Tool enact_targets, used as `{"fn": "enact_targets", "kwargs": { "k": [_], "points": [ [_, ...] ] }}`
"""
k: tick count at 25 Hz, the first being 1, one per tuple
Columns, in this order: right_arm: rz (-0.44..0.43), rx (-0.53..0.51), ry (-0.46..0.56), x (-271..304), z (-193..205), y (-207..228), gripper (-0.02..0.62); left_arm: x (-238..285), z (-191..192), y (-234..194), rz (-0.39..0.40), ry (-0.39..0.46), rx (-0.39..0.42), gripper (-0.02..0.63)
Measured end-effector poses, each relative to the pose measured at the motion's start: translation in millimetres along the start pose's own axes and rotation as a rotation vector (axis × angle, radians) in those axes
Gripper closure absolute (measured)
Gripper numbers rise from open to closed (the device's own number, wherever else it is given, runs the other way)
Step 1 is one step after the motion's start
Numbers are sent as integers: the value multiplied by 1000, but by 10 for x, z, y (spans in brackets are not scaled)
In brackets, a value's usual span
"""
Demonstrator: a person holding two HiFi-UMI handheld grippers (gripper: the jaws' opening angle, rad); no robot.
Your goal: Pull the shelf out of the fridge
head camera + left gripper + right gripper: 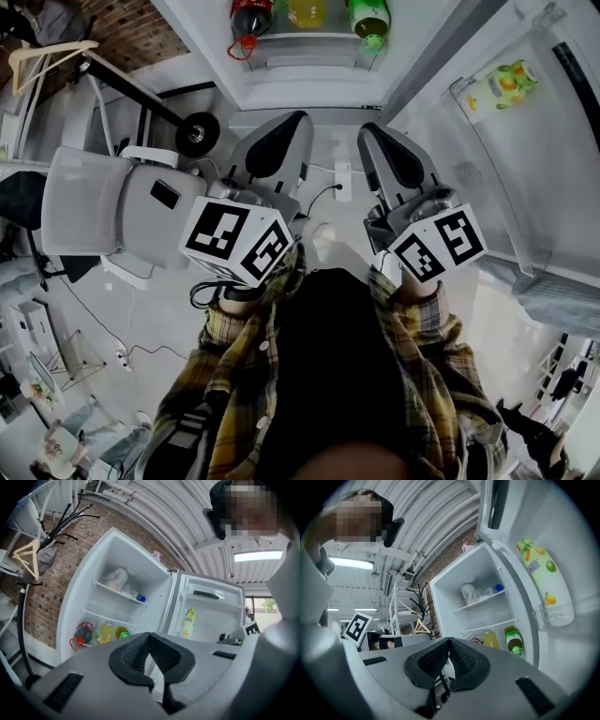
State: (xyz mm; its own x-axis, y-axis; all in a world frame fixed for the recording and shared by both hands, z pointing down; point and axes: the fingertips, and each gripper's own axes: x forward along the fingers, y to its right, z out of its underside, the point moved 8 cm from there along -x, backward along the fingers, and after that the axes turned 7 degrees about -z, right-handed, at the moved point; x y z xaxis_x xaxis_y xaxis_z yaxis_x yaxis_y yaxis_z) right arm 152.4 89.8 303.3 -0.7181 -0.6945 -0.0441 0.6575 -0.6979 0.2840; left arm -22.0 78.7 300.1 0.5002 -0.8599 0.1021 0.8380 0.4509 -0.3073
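The white fridge stands open ahead of me. Its lower glass shelf carries a cola bottle, a yellow bottle and a green bottle. An upper shelf holds a plastic bag and a small blue-capped item. Both shelves also show in the right gripper view, upper shelf and lower shelf. My left gripper and right gripper are side by side short of the fridge, both shut and holding nothing. Their pads meet in the gripper views: left gripper, right gripper.
The fridge door swings open to the right, with a fruit-printed bottle in its rack. A white chair and a black wheel are on the left. A coat stand with a wooden hanger is by the brick wall. Cables lie on the floor.
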Motion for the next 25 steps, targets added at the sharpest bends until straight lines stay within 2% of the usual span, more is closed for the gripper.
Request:
{"fn": "enact_targets", "kwargs": {
  "k": [5,12,25],
  "points": [
    [-27,23,-9,136,18,73,577,53,-11,-104,-32,-1,-5,601],
    [-33,36,-9,508,-17,298,577,357,-119,-383,-34,10,-13,601],
    [20,35,37,1609,-344,1001,577,1463,-561,-1070,64,-12,17,601]
  ]
}}
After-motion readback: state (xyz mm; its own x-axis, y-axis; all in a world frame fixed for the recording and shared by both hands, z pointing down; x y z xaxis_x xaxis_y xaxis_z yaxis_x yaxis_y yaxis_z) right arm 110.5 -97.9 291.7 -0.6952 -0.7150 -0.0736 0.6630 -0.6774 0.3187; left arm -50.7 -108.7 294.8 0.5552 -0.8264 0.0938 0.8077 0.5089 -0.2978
